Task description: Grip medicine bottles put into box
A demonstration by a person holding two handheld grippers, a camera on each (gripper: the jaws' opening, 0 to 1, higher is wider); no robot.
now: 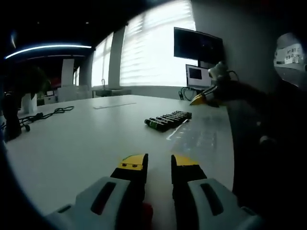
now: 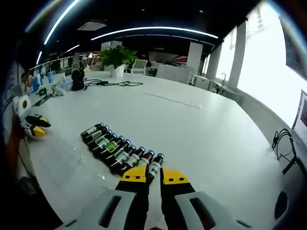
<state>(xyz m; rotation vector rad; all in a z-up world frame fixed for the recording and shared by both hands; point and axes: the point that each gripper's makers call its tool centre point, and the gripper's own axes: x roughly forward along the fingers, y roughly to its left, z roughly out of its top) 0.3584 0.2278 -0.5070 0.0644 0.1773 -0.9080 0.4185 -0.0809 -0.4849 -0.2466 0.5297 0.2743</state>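
Several dark medicine bottles (image 2: pixel 120 149) with green and white labels lie side by side in a row on the white table (image 2: pixel 201 124); the same row of bottles (image 1: pixel 168 119) shows in the left gripper view. My right gripper (image 2: pixel 154 176) hovers just short of the nearest bottle, jaws a narrow gap apart and holding nothing. My left gripper (image 1: pixel 159 163) is open above bare table, well short of the row. The right gripper's yellow tips (image 1: pixel 201 99) show beyond the bottles, and the left gripper (image 2: pixel 33 126) shows at the far left.
A clear, glossy plastic piece (image 1: pixel 197 136) lies flat beside the bottles. Monitors (image 1: pixel 197 45) stand at the table's end by bright windows. A person's dark sleeve (image 1: pixel 259 124) fills the right side. Cables (image 2: pixel 108 84) and a plant (image 2: pixel 115 57) sit at the far edge.
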